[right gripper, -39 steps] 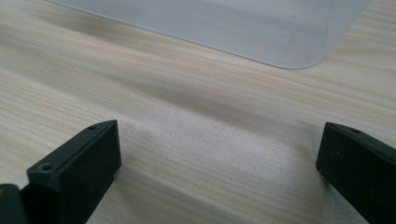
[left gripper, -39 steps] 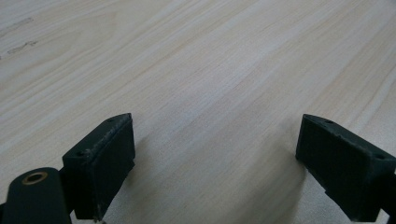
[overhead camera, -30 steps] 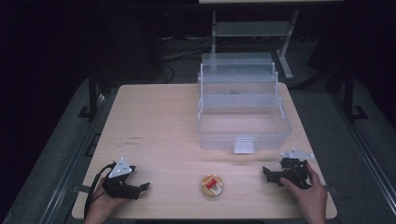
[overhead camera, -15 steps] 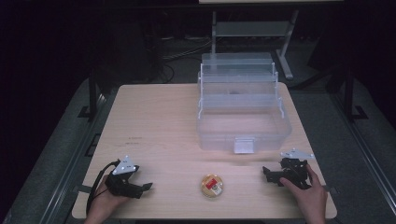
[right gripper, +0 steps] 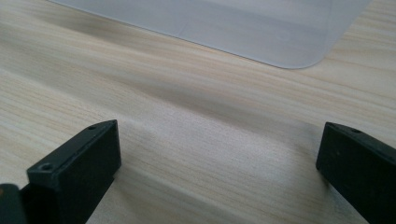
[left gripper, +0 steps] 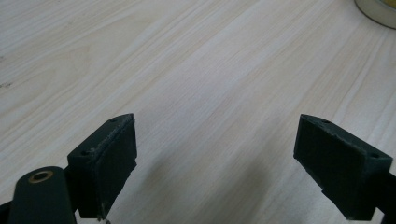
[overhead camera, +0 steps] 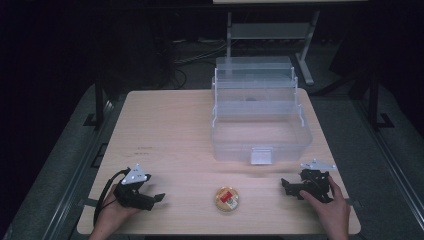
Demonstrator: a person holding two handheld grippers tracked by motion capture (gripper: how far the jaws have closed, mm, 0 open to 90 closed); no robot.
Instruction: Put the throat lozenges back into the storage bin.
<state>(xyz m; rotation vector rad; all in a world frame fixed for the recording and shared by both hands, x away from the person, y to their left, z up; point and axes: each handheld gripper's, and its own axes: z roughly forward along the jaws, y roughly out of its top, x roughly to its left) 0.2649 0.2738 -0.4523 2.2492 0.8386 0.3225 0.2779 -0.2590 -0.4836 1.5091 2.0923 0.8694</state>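
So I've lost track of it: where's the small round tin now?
In the high view, the tin lies near the table's front edge, between both grippers.

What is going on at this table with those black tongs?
A person sits at a wooden table with a pair of tongs in each hand. The left tongs and the right tongs both rest near the front edge, jaws open and holding nothing. Between them lies a small round tin with a red and yellow label, untouched. Farther back stands a clear plastic tiered box, opened out. Nothing has been picked up yet.
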